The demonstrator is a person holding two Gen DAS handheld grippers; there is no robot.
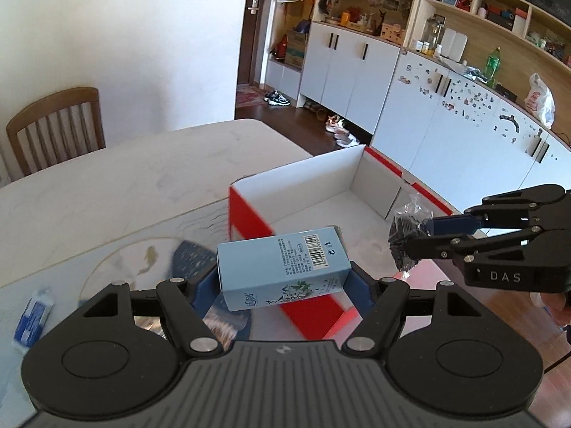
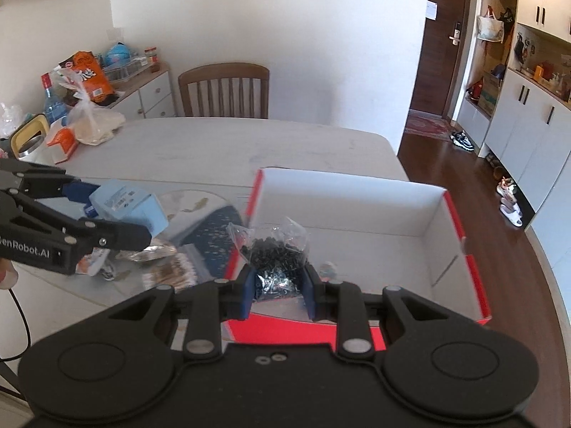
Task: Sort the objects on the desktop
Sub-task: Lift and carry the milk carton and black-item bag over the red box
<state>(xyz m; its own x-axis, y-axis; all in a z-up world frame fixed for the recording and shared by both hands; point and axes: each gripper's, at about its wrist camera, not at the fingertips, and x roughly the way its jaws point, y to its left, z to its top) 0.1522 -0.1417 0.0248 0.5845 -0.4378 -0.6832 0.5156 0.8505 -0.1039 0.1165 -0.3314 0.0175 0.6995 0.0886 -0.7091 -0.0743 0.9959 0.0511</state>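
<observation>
1. The left tongs (image 1: 283, 278) grip a pale blue carton (image 1: 282, 267) across its width, blue pads pressed on both sides; the carton is tilted, barcode face up, and is held in the air above the near red wall of the box.
2. The right tongs (image 2: 278, 285) are closed on a clear bag of small black pieces (image 2: 274, 253), pinched at its lower part, the crumpled top standing up above the pads.
3. The bag hangs over the near edge of the box (image 2: 439, 214), a wide open carton with red outside walls and a white inside.
4. The box sits on the pale table (image 2: 221, 142), near its right-hand edge.
5. Left of the box, a round mat with a fish picture (image 1: 142, 260) lies on the table, with some wrappers on it.
6. A blue and white packet (image 1: 34, 315) lies near the table's left edge in the left wrist view.
7. At the far left of the table stand plastic bags (image 2: 92, 121) and an orange carton (image 2: 64, 144).
8. A wooden chair (image 2: 223, 91) stands behind the table, against the white wall.
</observation>
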